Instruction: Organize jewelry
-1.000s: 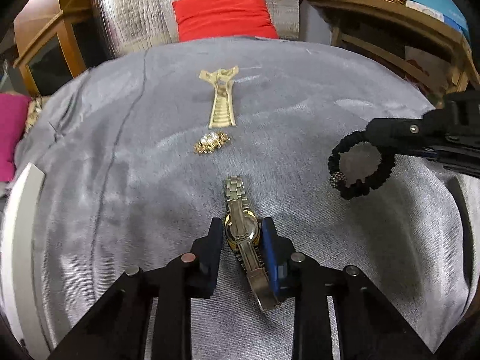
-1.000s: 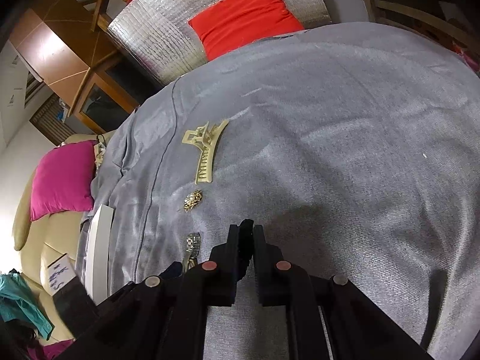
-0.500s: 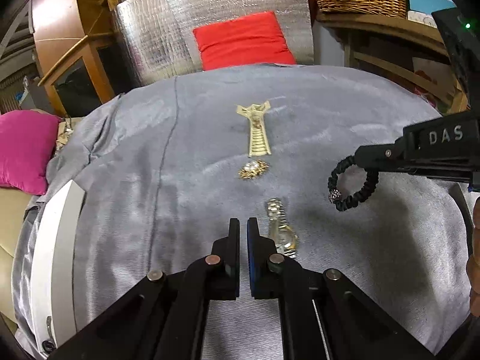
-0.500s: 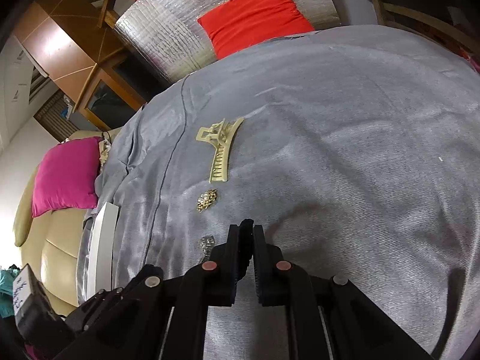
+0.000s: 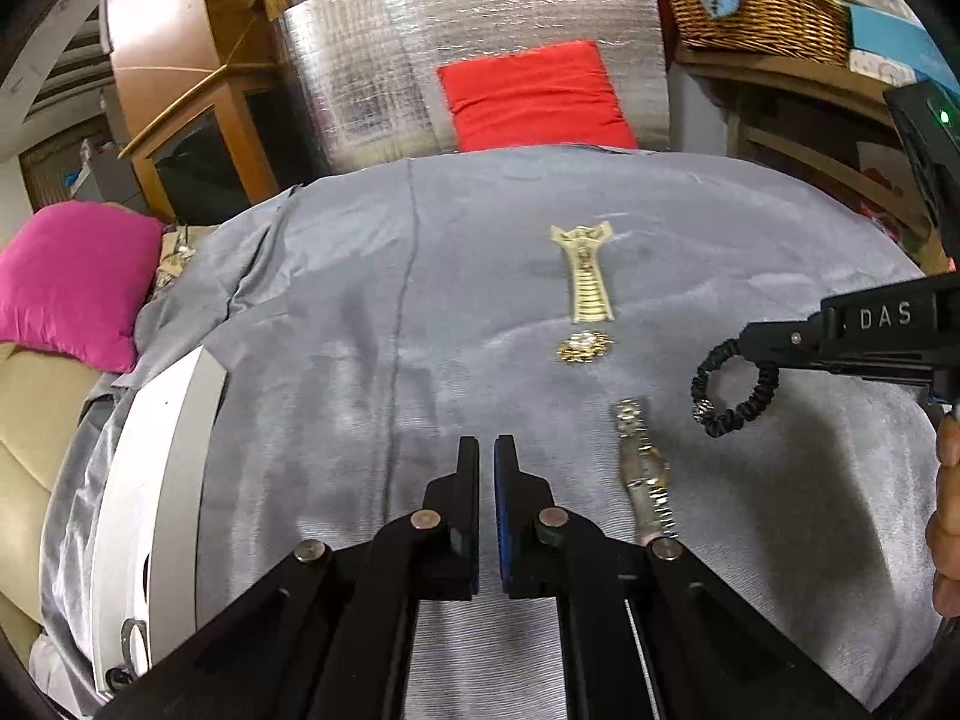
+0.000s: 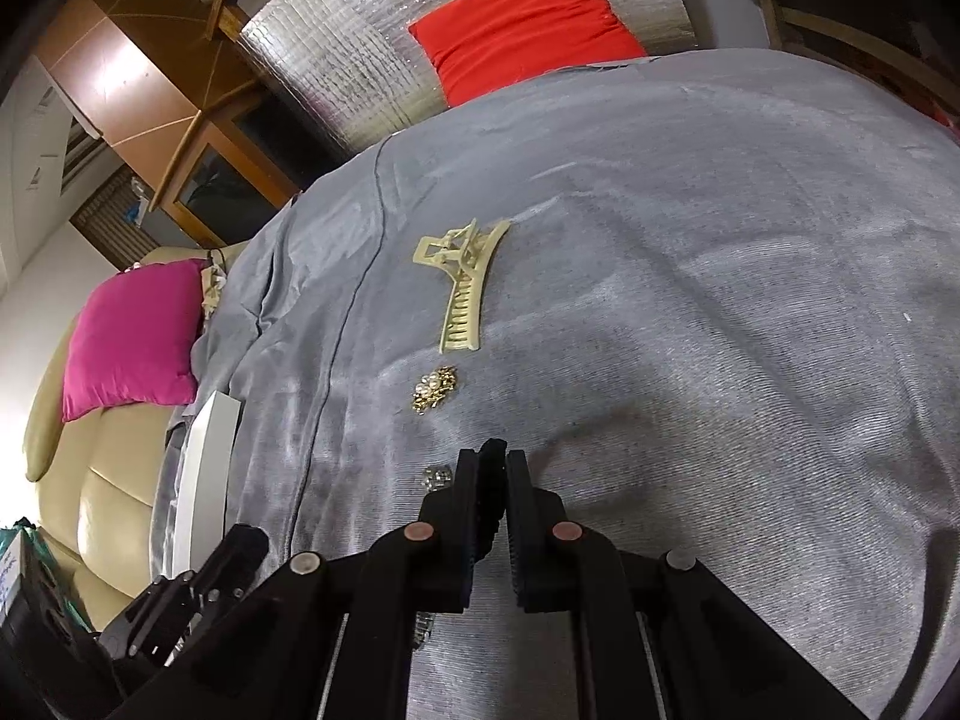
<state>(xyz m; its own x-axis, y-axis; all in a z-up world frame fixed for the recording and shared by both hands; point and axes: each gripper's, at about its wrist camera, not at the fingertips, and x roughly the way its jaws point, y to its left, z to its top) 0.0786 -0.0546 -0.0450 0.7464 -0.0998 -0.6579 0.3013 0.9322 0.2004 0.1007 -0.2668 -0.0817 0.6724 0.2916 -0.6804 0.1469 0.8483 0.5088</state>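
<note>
The black bracelet [image 5: 735,387], pinched in the right gripper [image 5: 753,351] jaws, is best laid beside the watch [image 5: 645,477], the left gripper [image 5: 486,450] jaws being pressed together, empty.

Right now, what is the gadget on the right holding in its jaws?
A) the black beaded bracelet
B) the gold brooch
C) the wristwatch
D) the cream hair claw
A: the black beaded bracelet hangs from the right gripper, while the other three pieces lie loose on the grey cloth.
</note>
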